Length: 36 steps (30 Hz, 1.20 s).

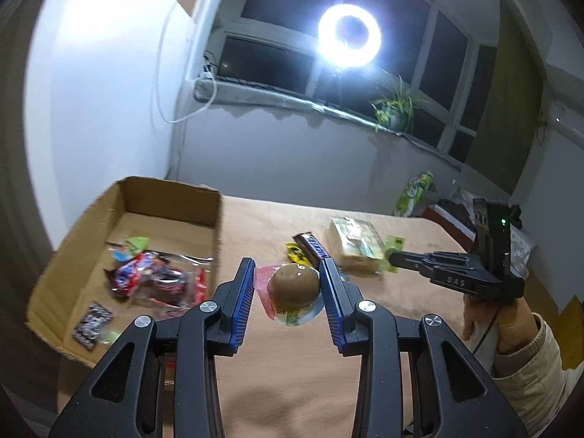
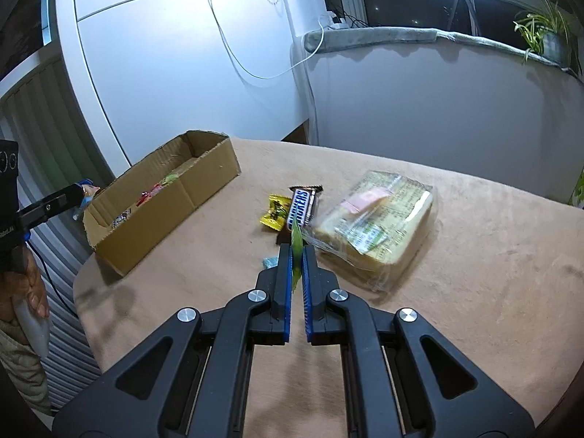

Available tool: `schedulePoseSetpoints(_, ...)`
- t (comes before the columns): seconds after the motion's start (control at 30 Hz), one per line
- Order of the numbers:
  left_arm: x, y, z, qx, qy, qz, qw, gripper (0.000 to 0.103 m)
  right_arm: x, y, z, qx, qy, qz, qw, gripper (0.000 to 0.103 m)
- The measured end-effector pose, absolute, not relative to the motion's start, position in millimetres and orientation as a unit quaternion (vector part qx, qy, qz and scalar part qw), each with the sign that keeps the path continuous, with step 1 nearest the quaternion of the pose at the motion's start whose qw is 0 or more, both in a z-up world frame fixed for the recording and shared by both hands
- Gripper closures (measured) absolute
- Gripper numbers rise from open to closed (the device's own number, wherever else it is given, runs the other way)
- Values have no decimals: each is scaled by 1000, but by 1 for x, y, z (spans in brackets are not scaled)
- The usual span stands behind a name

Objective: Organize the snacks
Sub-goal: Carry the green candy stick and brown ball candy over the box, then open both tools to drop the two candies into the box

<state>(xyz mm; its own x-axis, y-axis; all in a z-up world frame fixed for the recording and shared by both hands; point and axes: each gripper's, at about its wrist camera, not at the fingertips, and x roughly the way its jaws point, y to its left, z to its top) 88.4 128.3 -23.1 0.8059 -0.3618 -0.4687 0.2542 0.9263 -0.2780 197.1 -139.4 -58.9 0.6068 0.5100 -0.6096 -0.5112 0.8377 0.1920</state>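
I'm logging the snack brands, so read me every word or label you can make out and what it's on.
"SNICKERS": on the chocolate bar on the table.
"DAS": on the right gripper body, left wrist view.
Sandwich pack label: blurred, unreadable.
Packaged egg in the left gripper: print too small.
Yellow candy: unreadable.

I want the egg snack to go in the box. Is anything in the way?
Only the brown cardboard box's near side wall lies between it and the brown packaged egg in the left gripper; lift over it.

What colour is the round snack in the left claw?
Brown, in a pink-edged wrapper; the left wrist view shows it best.
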Motion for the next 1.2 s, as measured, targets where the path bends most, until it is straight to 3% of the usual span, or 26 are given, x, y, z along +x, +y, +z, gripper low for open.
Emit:
schedulePoseSetpoints(0.37, 77, 174, -31, -121, 253, -125, 952, 68, 198, -77, -43, -32, 330, 319, 888, 98)
schedulePoseSetpoints(0.77, 103, 221, -52, -131, 280, -72, 948, 65, 205, 70, -18, -80, 307, 425, 847, 95)
schedulePoseSetpoints(0.83, 102, 221, -57, -129, 286, -64, 947, 48, 206, 83, -22, -94, 305, 422, 849, 76)
schedulePoseSetpoints(0.87, 100, 221, -57, -131, 285, -60, 948, 32, 204, 83, -22, -95, 299, 418, 852, 58)
schedulePoseSetpoints(0.9, 97, 221, -57, -133, 281, -56, 949, 28, 201, 82, -22, -95, 295, 417, 855, 42)
schedulePoseSetpoints(1.07, 86, 224, -60, -138, 280, -50, 949, 28, 187, 58, -23, -96, 277, 387, 874, 36)
schedulePoseSetpoints(1.13, 82, 224, -59, -138, 278, -44, 950, 28, 182, 44, -22, -88, 261, 370, 887, 14)
schedulePoseSetpoints(1.2, 80, 224, -57, -142, 273, -46, 950, 27, 170, 30, -25, -84, 243, 345, 903, 6)
